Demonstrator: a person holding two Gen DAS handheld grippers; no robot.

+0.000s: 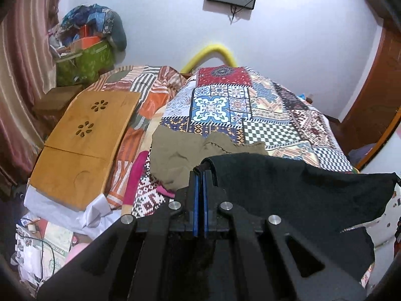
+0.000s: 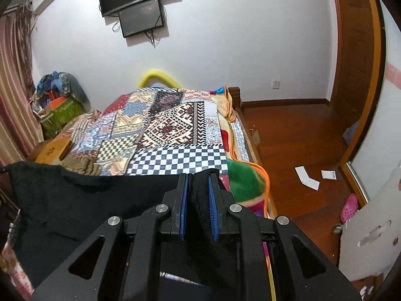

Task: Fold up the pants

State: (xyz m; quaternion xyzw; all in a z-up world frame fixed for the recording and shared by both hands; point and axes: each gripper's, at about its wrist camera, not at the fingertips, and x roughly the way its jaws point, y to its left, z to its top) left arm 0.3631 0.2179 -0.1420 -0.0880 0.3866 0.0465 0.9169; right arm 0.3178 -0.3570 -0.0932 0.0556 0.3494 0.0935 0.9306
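Observation:
Black pants (image 1: 288, 190) hang stretched between my two grippers above the near end of the bed. My left gripper (image 1: 200, 173) is shut on one edge of the pants, with cloth draping off to the right. My right gripper (image 2: 198, 178) is shut on a thick bunch of the same black pants (image 2: 82, 195), which spread off to the left. A second olive-khaki garment (image 1: 185, 150) lies crumpled on the patchwork bedspread just beyond the left gripper; it also shows in the right wrist view (image 2: 80, 164).
The bed carries a patchwork bedspread (image 1: 250, 115). A wooden lap tray (image 1: 82, 140) lies at its left side. A pile of bags (image 1: 87, 45) stands in the far left corner. Wooden floor (image 2: 300, 145) with scattered papers lies right of the bed.

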